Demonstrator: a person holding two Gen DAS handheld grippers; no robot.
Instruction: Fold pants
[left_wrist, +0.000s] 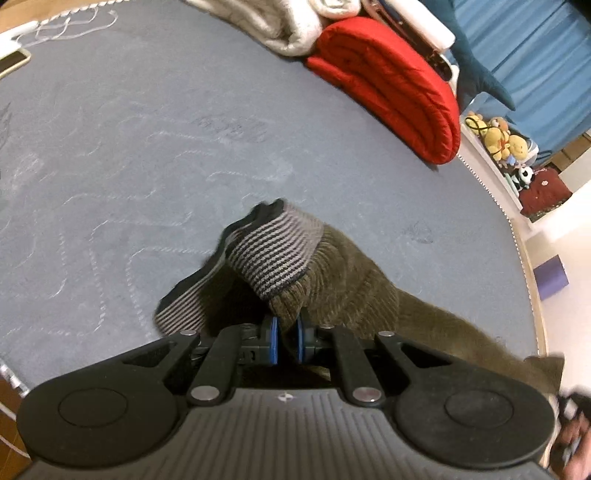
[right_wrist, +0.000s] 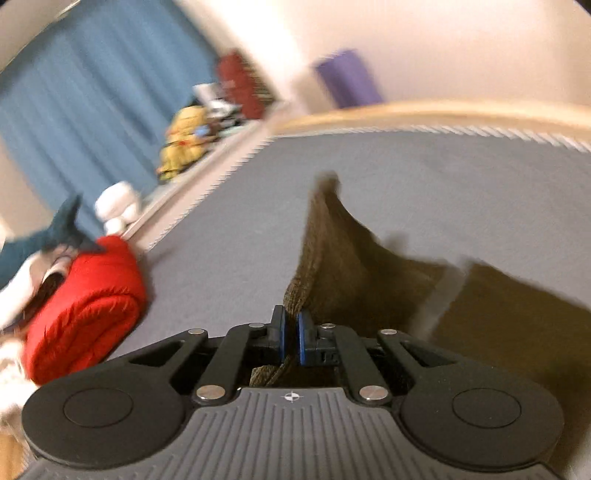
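Grey quilted bedspread (left_wrist: 147, 155) fills most of what both of my wrist cameras see, stitched with pale wavy lines and edged by a light wooden bed frame (right_wrist: 424, 110). Blue curtains (right_wrist: 92, 85) hang behind the bed, and the right view is smeared with motion blur. At the far side of the bed lies a rolled red padded blanket (left_wrist: 399, 88), with a cream blanket (left_wrist: 280, 26) bunched just beside it and a dark teal plush shark (left_wrist: 476, 62) resting over them. A row of yellow stuffed toys (left_wrist: 498, 142) sits on a ledge beyond the bed's edge, and a purple box (left_wrist: 550, 278) stands on the floor by the wall.

The olive-brown corduroy pants (left_wrist: 354, 291) are lifted off the bedspread, stretched between my two grippers. Their grey-and-black striped ribbed cuff (left_wrist: 273, 251) folds over just ahead of my left gripper (left_wrist: 287, 334), whose blue pads are pinched together on the corduroy below that cuff. My right gripper (right_wrist: 291, 332) has its blue pads closed on a ridge of the same fabric, which rises in a peak ahead of it and drapes away to the right.
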